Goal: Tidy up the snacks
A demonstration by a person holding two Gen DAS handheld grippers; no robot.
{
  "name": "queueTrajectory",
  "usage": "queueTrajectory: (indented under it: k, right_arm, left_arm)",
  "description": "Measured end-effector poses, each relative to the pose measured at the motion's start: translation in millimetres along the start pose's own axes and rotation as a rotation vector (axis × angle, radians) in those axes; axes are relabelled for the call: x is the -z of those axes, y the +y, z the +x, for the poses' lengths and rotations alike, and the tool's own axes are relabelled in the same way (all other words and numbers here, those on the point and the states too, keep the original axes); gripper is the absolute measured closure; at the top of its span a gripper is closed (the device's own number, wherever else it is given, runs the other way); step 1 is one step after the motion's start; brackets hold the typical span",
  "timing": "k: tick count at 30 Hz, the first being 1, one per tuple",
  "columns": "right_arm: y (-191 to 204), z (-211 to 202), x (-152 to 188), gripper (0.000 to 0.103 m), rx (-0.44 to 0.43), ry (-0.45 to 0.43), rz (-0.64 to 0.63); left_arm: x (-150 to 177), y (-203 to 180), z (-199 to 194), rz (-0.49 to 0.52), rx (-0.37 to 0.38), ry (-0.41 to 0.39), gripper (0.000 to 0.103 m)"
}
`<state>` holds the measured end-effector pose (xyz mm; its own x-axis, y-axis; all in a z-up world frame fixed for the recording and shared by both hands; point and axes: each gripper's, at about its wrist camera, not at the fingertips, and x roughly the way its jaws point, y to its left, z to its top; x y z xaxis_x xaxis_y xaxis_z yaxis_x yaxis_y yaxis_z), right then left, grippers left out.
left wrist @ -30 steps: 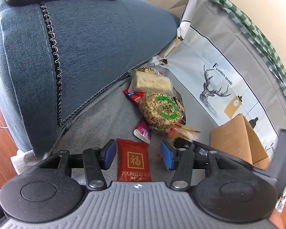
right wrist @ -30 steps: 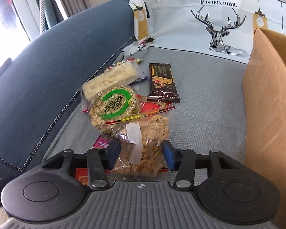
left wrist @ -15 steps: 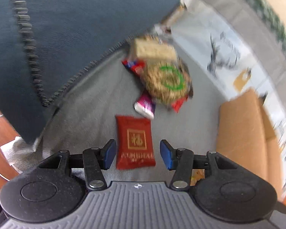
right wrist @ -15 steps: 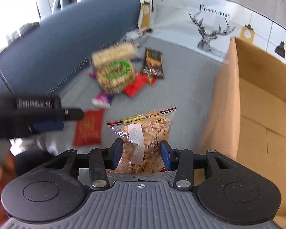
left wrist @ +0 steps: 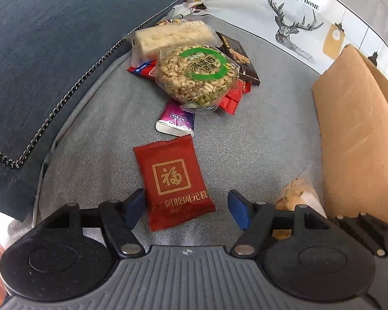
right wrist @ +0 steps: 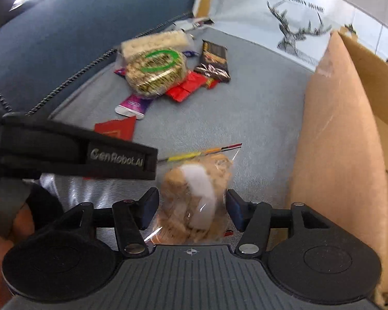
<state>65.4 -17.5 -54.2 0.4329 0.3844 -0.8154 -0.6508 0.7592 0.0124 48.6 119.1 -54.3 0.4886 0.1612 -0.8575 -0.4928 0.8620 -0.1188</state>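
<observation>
A red packet (left wrist: 173, 183) with a gold square lies flat on the grey sofa seat (left wrist: 271, 129). My left gripper (left wrist: 186, 210) hangs just over its near end, jaws opening, and the pads do not press on it. A clear bag of biscuits (right wrist: 194, 201) sits between the pads of my right gripper (right wrist: 192, 209), whose jaws are opening, with a slim gap at the left pad. That bag (left wrist: 297, 193) is beside the outer wall of the cardboard box (right wrist: 336, 129). The left gripper's black body (right wrist: 77, 152) crosses the right wrist view.
A snack pile lies farther back: round grain cake with a green ring (left wrist: 196, 73), pale rice bar (left wrist: 170, 37), dark chocolate bar (left wrist: 238, 56), purple sachet (left wrist: 177, 121), red wrappers (left wrist: 231, 98). A blue cushion (left wrist: 51, 38) rises on the left, a deer-print cloth (left wrist: 297, 13) behind. A hand (right wrist: 20, 222) shows low left.
The left gripper came down closer to the red packet and its jaws widened. The right gripper carried the biscuit bag away from the pile to beside the box, and its jaws spread off it.
</observation>
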Motion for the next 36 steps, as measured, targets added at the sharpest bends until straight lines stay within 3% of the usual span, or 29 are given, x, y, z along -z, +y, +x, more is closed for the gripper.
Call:
queueTrajectory:
  k: [3,9,12,14,17,21,24,28,36]
  right_arm:
    - [0,1,1,0.043,-0.001,0.0,-0.001]
    - [-1,-2,0,0.053,-0.012,-0.011,-0.006]
    - [-3,-8,-2,0.054,-0.025,-0.044,0.015]
    - [-4,-10,-3,0.054,-0.04,-0.057,0.029]
    - [-4,-8,-3,0.054,-0.055,-0.05,0.04]
    - [-3,-2,-3,0.054,-0.072,-0.031,0.055]
    - [-4,2,-1,0.054,-0.075,-0.017,0.066]
    - [-4,3,-1,0.054,-0.076,-0.02,0.068]
    - [-4,-14,-7,0.056,-0.067,-0.102,0.077]
  left_arm:
    - [0,-3,-1,0.015,-0.029,-0.01,0.044]
    - [-2,5,-14,-0.041,-0.008,-0.062,0.049]
    - [-9,13,-24,-0.073,0.052,-0.114,0.049]
    - [-16,17,-24,-0.062,0.135,-0.105,0.049]
    - [-25,26,-13,-0.056,0.244,-0.04,0.048]
    - [-28,51,11,-0.175,0.377,0.088,0.048]
    - [-28,60,12,-0.22,0.41,0.083,0.048]
    - [-28,58,8,-0.202,0.412,0.054,0.048]
    - [-26,60,0,-0.205,0.449,-0.002,0.048]
